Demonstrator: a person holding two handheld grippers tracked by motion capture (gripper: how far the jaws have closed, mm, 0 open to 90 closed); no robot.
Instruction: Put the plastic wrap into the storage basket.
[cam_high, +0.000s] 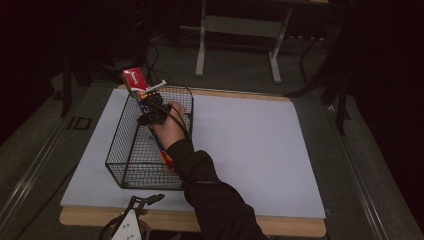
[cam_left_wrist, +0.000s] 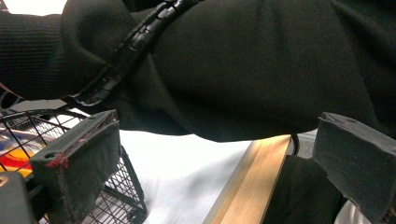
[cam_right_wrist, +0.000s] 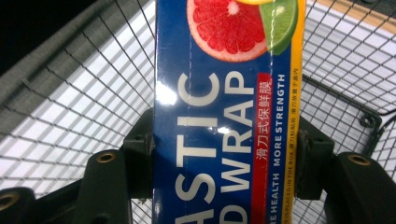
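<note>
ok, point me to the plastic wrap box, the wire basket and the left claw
plastic wrap box (cam_right_wrist: 224, 140): right gripper view, blue printed face between the jaws.
wire basket (cam_high: 131, 145): high view, left mesh wall.
left claw (cam_left_wrist: 210, 163): left gripper view, midway between its two spread pads.

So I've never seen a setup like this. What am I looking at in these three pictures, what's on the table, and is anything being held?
No robot here: a person works at a table with a hand-held two-jaw gripper in each hand. The high view comes from a fixed camera above the person's side. The other two come from cameras riding on the grippers, looking along their black jaws.

On the table's white sheet stands a black wire basket. The right gripper, reaching over the basket, is shut on a long blue plastic wrap box; its red end sticks up past the far rim. The left gripper waits open at the near table edge, holding nothing; its view looks past the person's dark sleeve.
</note>
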